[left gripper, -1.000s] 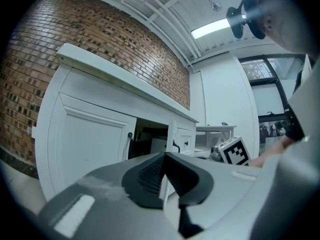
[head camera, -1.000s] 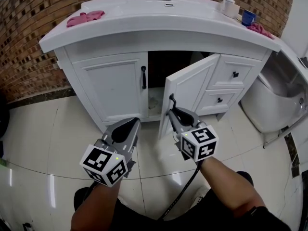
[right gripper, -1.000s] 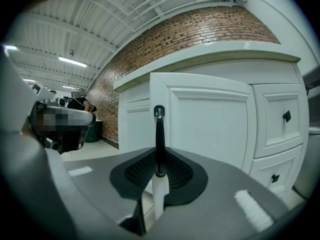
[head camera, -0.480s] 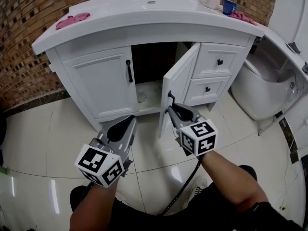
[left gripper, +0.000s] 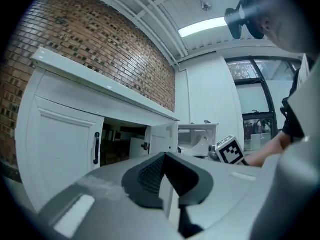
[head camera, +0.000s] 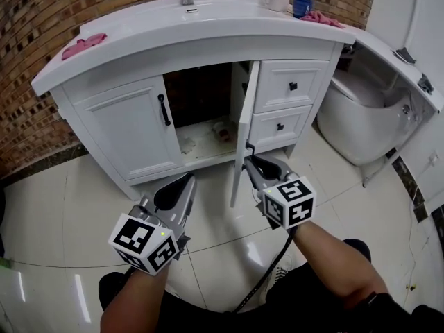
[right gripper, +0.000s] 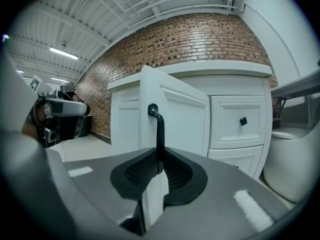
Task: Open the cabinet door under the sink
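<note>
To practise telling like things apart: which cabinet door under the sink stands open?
The right door, beside the drawers: it swings out edge-on, baring the dark inside. The left door sits flush, shut.

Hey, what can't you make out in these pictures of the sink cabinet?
Small object inside the cabinet, head view: too small and dim to identify.
Cabinet interior, right gripper view: hidden behind the open door.
Closed door's lower part, left gripper view: covered by the left tool.
</note>
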`<state>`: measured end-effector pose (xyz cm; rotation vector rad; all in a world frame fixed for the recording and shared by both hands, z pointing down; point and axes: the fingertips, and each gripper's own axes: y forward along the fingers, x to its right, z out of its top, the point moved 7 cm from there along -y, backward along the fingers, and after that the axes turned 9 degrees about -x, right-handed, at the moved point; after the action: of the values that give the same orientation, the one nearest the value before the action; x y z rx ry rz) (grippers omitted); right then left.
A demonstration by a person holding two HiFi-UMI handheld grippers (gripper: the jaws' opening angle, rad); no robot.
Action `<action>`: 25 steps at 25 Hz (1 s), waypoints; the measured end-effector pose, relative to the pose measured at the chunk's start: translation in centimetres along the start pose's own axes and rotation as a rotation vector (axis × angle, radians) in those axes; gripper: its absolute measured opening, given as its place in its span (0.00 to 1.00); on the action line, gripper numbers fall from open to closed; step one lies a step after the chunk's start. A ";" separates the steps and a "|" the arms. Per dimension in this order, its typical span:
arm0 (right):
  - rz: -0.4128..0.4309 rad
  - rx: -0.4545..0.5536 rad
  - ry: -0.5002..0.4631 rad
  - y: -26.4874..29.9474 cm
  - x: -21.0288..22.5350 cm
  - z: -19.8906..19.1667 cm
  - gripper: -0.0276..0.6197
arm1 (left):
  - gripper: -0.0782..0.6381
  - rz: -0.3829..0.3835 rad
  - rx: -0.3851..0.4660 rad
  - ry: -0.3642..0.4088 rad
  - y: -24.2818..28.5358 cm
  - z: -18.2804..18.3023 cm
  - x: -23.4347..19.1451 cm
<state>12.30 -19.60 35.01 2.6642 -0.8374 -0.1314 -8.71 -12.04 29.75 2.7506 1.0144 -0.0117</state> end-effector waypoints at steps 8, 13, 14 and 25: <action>-0.060 0.010 0.036 -2.7 3.2 -1.0 0.10 | 0.12 -0.037 -0.007 0.011 2.0 0.1 1.9; -0.077 0.013 0.047 -3.6 4.5 -1.5 0.09 | 0.12 -0.066 -0.015 0.012 3.5 -0.2 3.0; -0.081 0.015 0.048 -3.7 4.8 -1.6 0.09 | 0.12 -0.073 -0.015 0.013 3.7 -0.1 3.4; -0.169 0.038 0.081 -5.6 8.2 -2.3 0.09 | 0.12 -0.091 -0.012 -0.003 5.4 0.5 4.9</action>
<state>22.50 -19.35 35.36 2.7533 -0.5955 -0.0484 -1.43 -12.97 29.90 2.6908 1.1347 -0.0233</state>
